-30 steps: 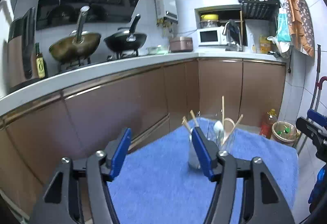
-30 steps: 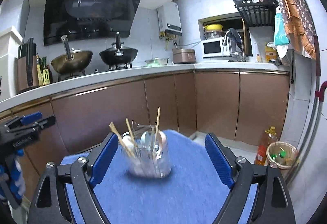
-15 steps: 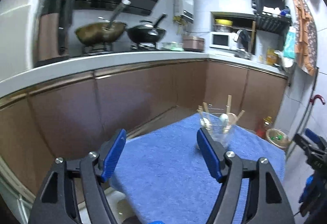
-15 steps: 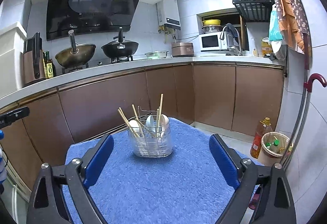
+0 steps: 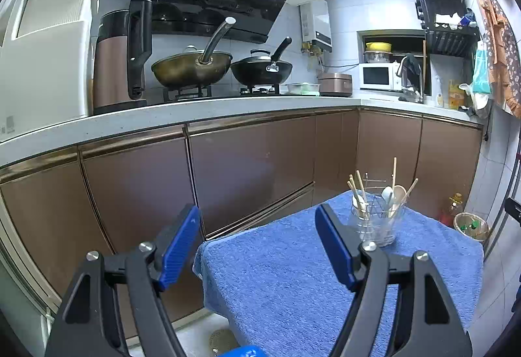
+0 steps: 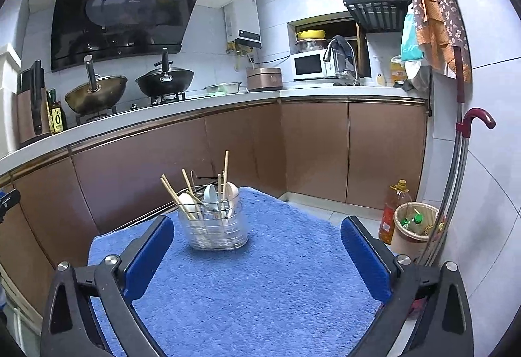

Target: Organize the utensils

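A clear wire-framed utensil holder (image 5: 377,223) (image 6: 216,226) stands on the blue towel-covered table (image 5: 293,275) (image 6: 260,292), near its far edge. It holds wooden chopsticks (image 6: 172,194) and white spoons (image 6: 210,194) upright. My left gripper (image 5: 256,217) is open and empty, at the table's left corner, with the holder ahead to its right. My right gripper (image 6: 257,226) is empty, its jaws opening wide, and the holder sits well beyond its left finger (image 6: 149,256).
Brown cabinets (image 6: 309,145) run under a white counter with two woks (image 5: 195,67) behind the table. An oil bottle (image 6: 392,210) and a bin (image 6: 415,223) stand on the floor at the right, beside a red-handled umbrella (image 6: 478,119).
Both grippers have drawn back from the holder and their jaws have spread wider. The holder now looks smaller and farther off, and it has shifted right in the left wrist view.
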A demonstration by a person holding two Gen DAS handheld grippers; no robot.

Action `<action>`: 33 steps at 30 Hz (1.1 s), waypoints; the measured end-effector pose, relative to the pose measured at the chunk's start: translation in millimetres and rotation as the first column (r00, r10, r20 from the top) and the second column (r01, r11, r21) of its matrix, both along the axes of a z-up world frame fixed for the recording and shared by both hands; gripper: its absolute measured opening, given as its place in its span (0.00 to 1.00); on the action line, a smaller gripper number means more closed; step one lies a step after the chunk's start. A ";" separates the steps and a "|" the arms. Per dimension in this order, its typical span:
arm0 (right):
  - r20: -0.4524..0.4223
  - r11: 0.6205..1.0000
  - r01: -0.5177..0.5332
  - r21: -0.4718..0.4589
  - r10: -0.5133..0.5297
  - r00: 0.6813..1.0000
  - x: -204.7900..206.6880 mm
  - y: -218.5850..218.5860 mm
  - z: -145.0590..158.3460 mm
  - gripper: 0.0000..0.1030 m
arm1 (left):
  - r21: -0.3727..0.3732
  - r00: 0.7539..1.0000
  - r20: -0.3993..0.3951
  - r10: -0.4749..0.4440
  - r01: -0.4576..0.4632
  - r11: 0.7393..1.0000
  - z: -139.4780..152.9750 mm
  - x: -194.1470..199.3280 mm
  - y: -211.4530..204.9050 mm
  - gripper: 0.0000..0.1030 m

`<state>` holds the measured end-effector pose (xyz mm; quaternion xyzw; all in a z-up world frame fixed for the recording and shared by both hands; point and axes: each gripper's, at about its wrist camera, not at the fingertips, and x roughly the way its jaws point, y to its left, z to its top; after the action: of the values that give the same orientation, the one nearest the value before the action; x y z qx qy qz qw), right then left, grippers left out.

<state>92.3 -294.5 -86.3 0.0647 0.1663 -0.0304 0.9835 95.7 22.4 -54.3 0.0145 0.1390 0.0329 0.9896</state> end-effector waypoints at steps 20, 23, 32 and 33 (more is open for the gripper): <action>-0.018 0.990 0.026 -0.141 -0.029 0.999 19.5 14.1 -17.3 1.00 | 0.042 0.999 -0.011 -0.035 0.036 0.998 -20.3 19.1 -33.6 0.70; -0.029 0.989 0.021 -0.146 -0.026 0.999 23.9 15.1 -21.9 1.00 | 0.047 0.999 -0.026 -0.043 0.045 0.998 -24.9 24.0 -37.2 0.70; -0.057 0.990 0.017 -0.143 -0.025 0.998 34.1 12.5 -30.9 1.00 | 0.045 0.997 -0.054 -0.052 0.054 0.998 -34.1 34.3 -41.8 0.70; -0.058 0.989 0.017 -0.145 -0.025 0.998 34.5 12.6 -31.2 1.00 | 0.045 0.997 -0.056 -0.051 0.054 0.998 -34.8 34.9 -41.8 0.70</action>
<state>126.8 -281.9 -117.5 -0.0057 0.1923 -0.0546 0.9798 130.6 -19.4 -89.1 0.0419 0.1648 0.0098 0.9854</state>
